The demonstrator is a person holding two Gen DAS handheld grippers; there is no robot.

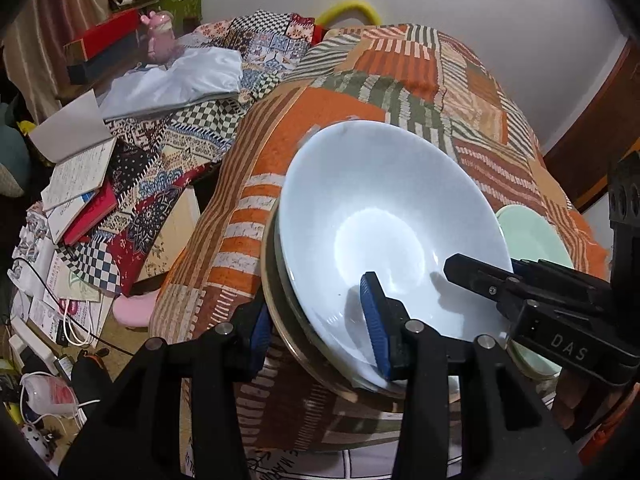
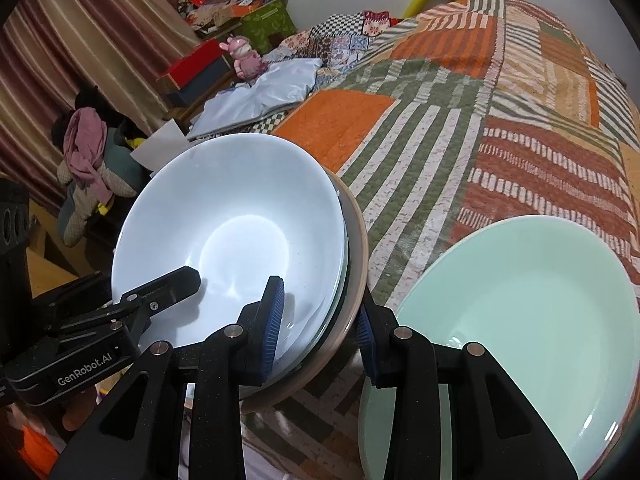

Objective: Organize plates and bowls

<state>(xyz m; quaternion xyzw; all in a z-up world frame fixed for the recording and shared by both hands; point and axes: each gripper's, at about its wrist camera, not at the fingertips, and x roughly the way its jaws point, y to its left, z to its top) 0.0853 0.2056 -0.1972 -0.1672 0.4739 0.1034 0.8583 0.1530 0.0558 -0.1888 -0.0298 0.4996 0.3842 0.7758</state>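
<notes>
My left hand-held gripper (image 1: 320, 330) and right hand-held gripper (image 2: 320, 320) each pinch opposite rims of the plate stack (image 2: 354, 248), white bowl (image 1: 384, 220) on top, above the quilted bed (image 2: 500, 128). A green plate (image 2: 520, 320) lies just right.

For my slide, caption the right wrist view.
Both grippers clamp the stacked white bowl rim; green plate waits beside it on the quilt.

Both grippers are angled downward; the left gripper (image 1: 320, 316) and right gripper (image 2: 320, 320) seem clamped, fingers nearly closed.
</notes>
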